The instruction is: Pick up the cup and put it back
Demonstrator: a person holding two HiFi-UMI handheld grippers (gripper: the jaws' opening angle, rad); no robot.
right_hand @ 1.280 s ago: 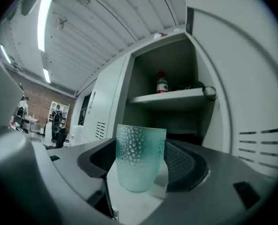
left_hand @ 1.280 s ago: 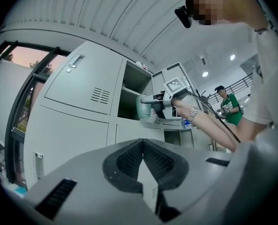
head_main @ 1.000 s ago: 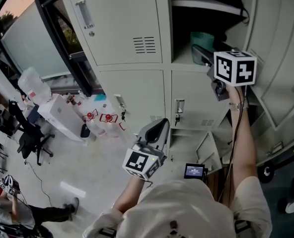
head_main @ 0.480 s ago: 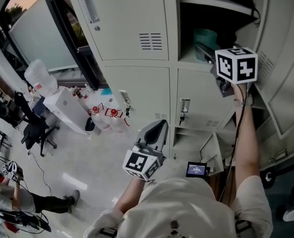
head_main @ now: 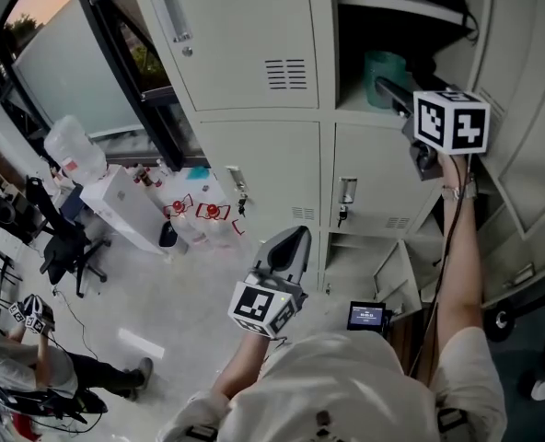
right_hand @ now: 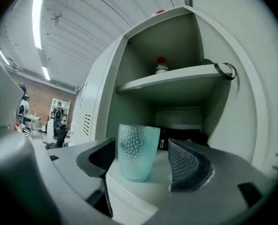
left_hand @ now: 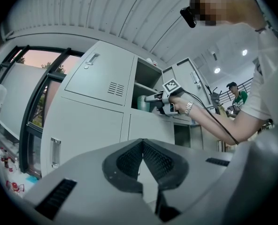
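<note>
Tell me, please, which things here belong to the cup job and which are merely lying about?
Job: cup, standing in the open locker; right gripper, fingers open around it.
Lying about: red-capped bottle on the upper shelf; water jug; office chair; left gripper, shut and empty.

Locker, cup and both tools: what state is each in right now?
Locker compartment: door open.
Cup: upright on the compartment floor, between the right tool's jaws, not gripped.
Right tool: jaws apart on either side of the cup.
Left tool: jaws together, empty.
Neighbouring locker door: closed.
</note>
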